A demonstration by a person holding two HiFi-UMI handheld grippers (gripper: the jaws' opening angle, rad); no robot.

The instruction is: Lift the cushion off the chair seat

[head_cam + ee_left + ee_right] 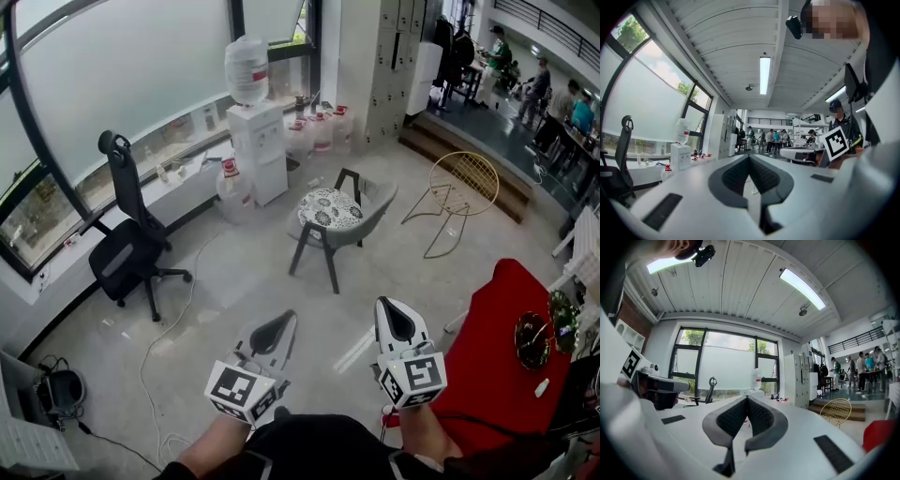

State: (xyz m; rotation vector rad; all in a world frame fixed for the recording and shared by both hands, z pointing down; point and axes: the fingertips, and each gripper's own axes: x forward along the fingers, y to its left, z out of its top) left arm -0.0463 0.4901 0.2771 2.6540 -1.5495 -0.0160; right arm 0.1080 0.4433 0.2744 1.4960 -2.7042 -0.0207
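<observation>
Danger first: shut jaws on both sides. Left gripper (278,326) pressed together, nothing between the pads. Right gripper (394,314) the same, tips touching, empty. Real risk of poking or shoving the cushion (330,208) instead of gripping it if brought in like that, and of sliding it across the seat or off the far edge onto the floor. Needs a spread before contact.

Second worry: white cable (167,328) trailing over the floor, left of the likely walk-in line. Easy to snag with a foot if drifting that way.

Third: grey chair (367,217) on slim legs, probably light. Could be dragged or tipped by a sideways tug rather than a straight lift. Red table (497,366) close beside the right gripper too, worth minding on the way forward.

Now position. Round, black-and-white patterned, lying flat on the seat inside the curve of the backrest, untouched. Well apart from both pairs of fingertips, ahead of them and roughly between the two, with bare floor in the gap. Both held level, aimed out across the room, not down at the seat. Hard to pick out in either gripper view. No approach yet, by the look of it.
</observation>
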